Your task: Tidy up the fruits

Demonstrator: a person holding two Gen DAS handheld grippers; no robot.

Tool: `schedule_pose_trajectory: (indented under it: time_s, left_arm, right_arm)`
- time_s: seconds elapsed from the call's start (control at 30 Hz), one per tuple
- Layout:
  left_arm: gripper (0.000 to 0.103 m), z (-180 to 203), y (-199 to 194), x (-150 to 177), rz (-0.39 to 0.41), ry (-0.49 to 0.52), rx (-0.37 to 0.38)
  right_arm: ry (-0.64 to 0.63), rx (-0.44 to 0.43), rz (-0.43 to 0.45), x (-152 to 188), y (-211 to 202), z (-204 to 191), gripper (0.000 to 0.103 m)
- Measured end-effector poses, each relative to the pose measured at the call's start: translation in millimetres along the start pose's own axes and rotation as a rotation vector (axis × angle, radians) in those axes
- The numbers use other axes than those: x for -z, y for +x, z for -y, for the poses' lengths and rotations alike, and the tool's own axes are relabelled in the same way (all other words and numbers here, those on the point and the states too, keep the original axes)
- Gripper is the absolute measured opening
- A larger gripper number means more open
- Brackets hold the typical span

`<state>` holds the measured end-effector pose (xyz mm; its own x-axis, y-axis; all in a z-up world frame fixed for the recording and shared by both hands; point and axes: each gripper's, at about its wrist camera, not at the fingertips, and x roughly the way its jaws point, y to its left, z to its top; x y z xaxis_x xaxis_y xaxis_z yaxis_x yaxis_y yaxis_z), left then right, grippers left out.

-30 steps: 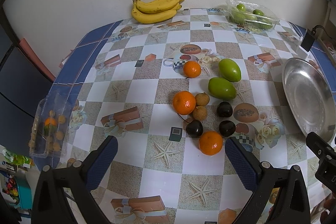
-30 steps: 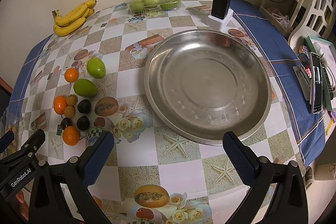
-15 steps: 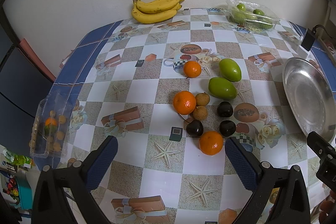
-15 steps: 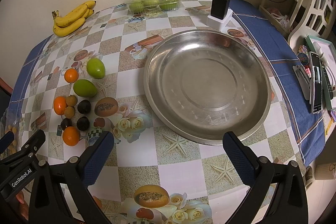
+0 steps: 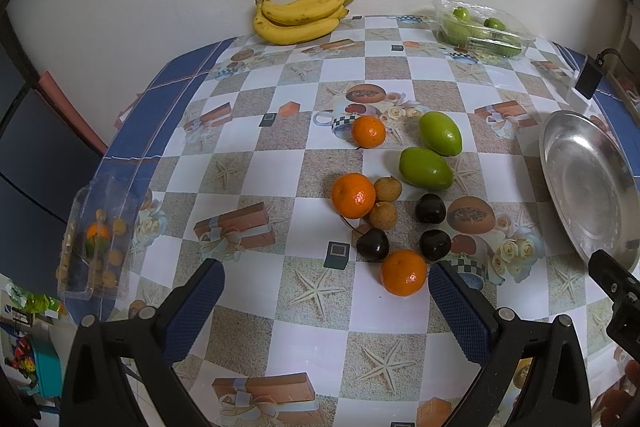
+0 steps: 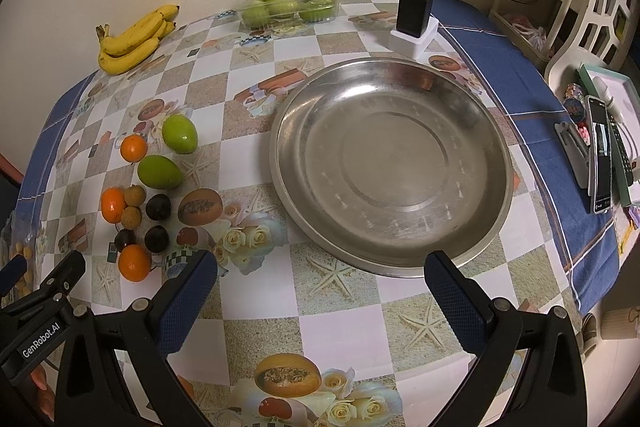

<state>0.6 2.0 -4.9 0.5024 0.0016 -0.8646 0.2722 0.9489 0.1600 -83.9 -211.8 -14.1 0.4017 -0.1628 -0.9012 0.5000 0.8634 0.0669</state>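
Loose fruit lies on the checked tablecloth: three oranges, the nearest point(image 5: 403, 272) just ahead of my left gripper point(image 5: 326, 281), two green mangoes point(image 5: 425, 167), two brown longans point(image 5: 383, 214) and three dark plums point(image 5: 429, 208). The same cluster shows at the left of the right wrist view, with the near orange point(image 6: 134, 262). A large empty steel plate point(image 6: 390, 163) lies just ahead of my right gripper point(image 6: 320, 275). Both grippers are open and empty above the table.
A banana bunch point(image 5: 300, 17) and a clear box of green fruit point(image 5: 482, 29) stand by the back wall. A clear box of small fruit point(image 5: 98, 239) sits at the left table edge. A black charger point(image 6: 414, 17) stands behind the plate. Phones and clutter point(image 6: 600, 155) lie at right.
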Motion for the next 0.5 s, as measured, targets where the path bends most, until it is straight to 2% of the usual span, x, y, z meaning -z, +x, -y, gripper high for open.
schedule_pose_trajectory:
  time_s: [0.27, 0.5]
  left_arm:
    - [0.103, 0, 1, 0, -0.007, -0.014, 0.005]
    - [0.103, -7, 1, -2, -0.015, -0.042, 0.065]
  right_arm:
    - [0.002, -0.001, 0.009, 0, -2, 0, 0.103]
    - [-0.05, -0.045, 0.021, 1, -6, -13, 0.103]
